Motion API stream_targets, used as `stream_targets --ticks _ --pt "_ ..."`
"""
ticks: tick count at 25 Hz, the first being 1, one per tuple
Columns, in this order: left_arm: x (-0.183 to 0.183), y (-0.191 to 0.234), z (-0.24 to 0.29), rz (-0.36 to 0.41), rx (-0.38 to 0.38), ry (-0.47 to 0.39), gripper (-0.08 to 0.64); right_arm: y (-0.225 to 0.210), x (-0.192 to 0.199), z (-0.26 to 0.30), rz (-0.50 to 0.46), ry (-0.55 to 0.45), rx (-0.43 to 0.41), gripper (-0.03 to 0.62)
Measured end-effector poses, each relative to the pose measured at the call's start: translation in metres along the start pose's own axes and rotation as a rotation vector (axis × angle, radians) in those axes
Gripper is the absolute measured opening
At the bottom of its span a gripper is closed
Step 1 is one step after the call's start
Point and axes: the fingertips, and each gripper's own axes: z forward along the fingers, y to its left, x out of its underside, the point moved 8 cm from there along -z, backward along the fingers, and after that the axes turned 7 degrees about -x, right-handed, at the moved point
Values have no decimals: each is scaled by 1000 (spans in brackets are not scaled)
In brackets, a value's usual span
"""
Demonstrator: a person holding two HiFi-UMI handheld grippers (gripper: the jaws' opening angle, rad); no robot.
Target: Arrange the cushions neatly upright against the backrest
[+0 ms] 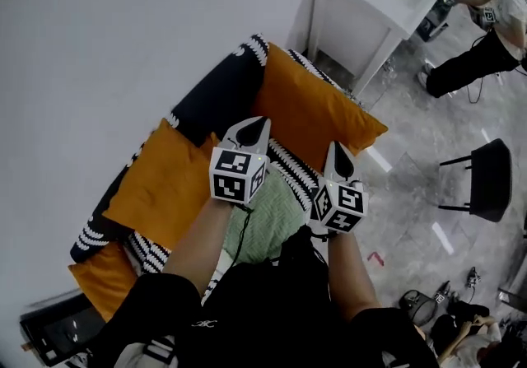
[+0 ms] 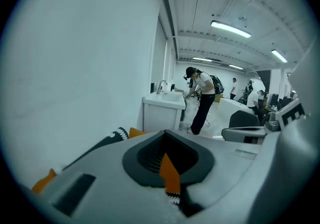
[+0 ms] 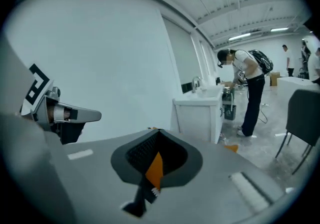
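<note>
In the head view a dark sofa [image 1: 216, 93] with white zigzag trim runs along the wall. One orange cushion [image 1: 317, 111] leans on its far end, another [image 1: 160, 184] lies near the middle, and a third [image 1: 103, 280] sits at the near end. A pale green cushion [image 1: 273, 218] lies on the seat beside a black-and-white striped one [image 1: 290, 167]. My left gripper [image 1: 254, 128] and right gripper [image 1: 338, 151] hang high above the seat, both shut with nothing in them. In each gripper view, the left gripper [image 2: 166, 143] and right gripper [image 3: 157, 137], only a sliver of orange shows past the jaws.
A white sink cabinet [image 1: 375, 4] stands past the sofa's far end, with a person [image 1: 486, 37] bent over beside it. A black chair [image 1: 487, 181] is on the grey floor to the right. A black case [image 1: 59, 329] sits by the sofa's near end; bags [image 1: 428, 309] lie bottom right.
</note>
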Motion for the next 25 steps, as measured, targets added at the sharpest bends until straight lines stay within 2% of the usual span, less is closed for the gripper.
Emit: stream_targets --ticks 5,11,15,19,25 --pt "-38 10 -92 -55 -69 -97 9 71 -59 -37 -56 -96 -87 5" --pt "-73 28 -169 -139 -129 -199 9 136 -115 -69 -164 -182 -167 5" --pt "-81 24 -198 -68 -123 -235 9 164 -130 -82 -141 -173 -176 3" --pt "-85 18 -212 -42 -97 -252 9 185 -134 -88 -149 -191 -188 3" --pt "-93 18 -213 3 -99 -281 8 189 -135 -90 -133 -223 -170 5"
